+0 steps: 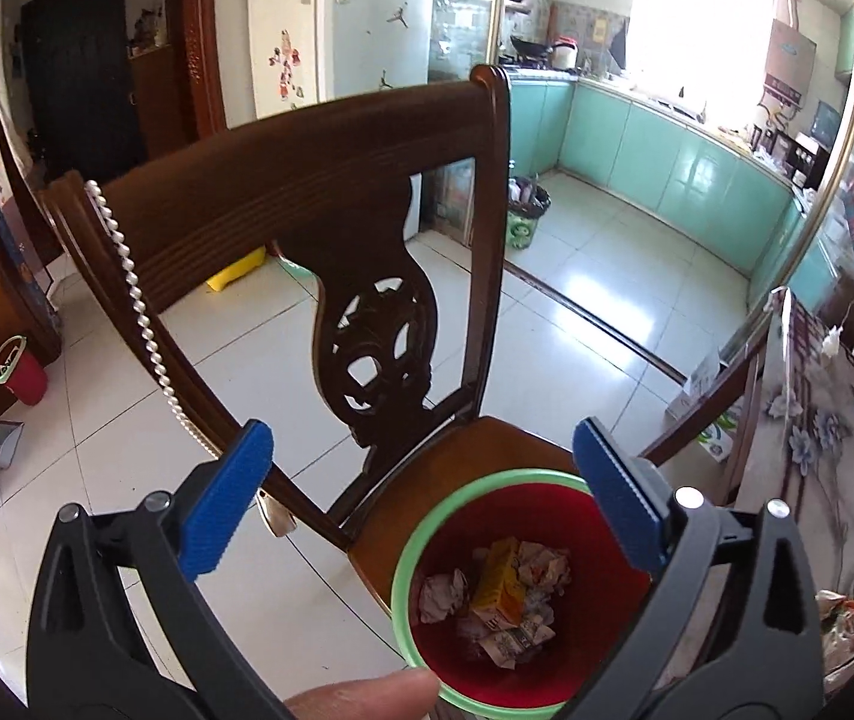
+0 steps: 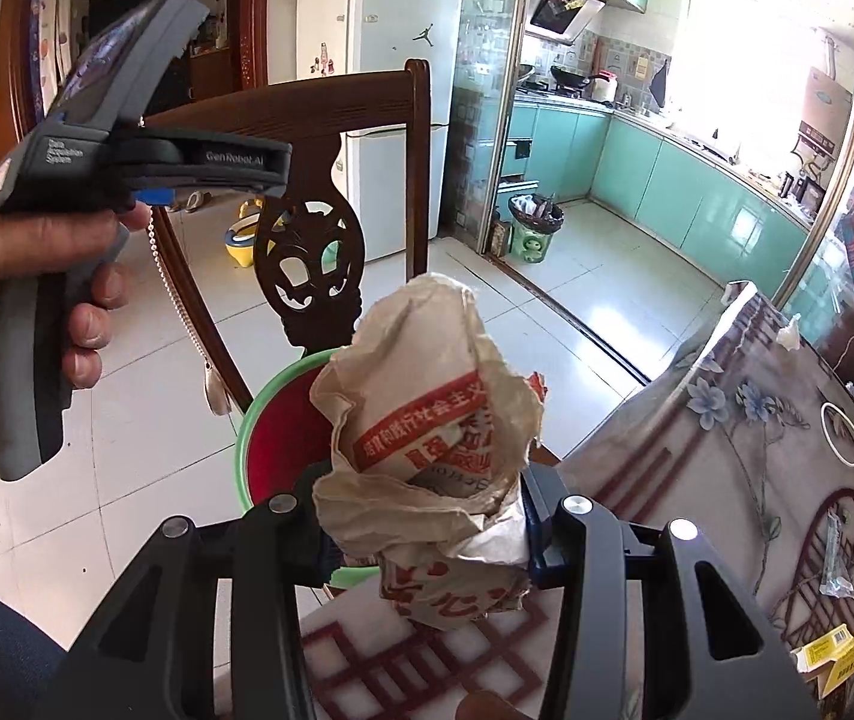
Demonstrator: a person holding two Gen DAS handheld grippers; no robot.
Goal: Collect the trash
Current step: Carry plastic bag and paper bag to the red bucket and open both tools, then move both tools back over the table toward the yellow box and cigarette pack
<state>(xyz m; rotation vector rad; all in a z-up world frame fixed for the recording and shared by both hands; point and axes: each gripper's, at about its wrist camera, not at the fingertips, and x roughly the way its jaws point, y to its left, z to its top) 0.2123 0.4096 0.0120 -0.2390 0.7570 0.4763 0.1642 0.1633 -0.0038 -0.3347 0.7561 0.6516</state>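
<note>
A red bin with a green rim (image 1: pixel 412 570) stands on the seat of a dark wooden chair (image 1: pixel 307 192). Inside lie crumpled paper (image 1: pixel 538 564) and a yellow carton (image 1: pixel 496 582). My left gripper (image 1: pixel 427 498) is open and empty, held above the bin. It also shows in the right wrist view (image 2: pixel 157 195), held in a hand at the upper left. My right gripper (image 2: pixel 427 546) is shut on a large crumpled paper wrapper (image 2: pixel 427 420) with red print, held just right of the bin (image 2: pixel 265 420).
A table with a floral cloth (image 2: pixel 757 432) lies to the right, carrying a white cable (image 2: pixel 841 438), a yellow box (image 2: pixel 829 654) and a small wrapper (image 2: pixel 835 564). A bead string (image 1: pixel 139 312) hangs on the chair. A green bin (image 1: pixel 526 219) stands in the kitchen doorway.
</note>
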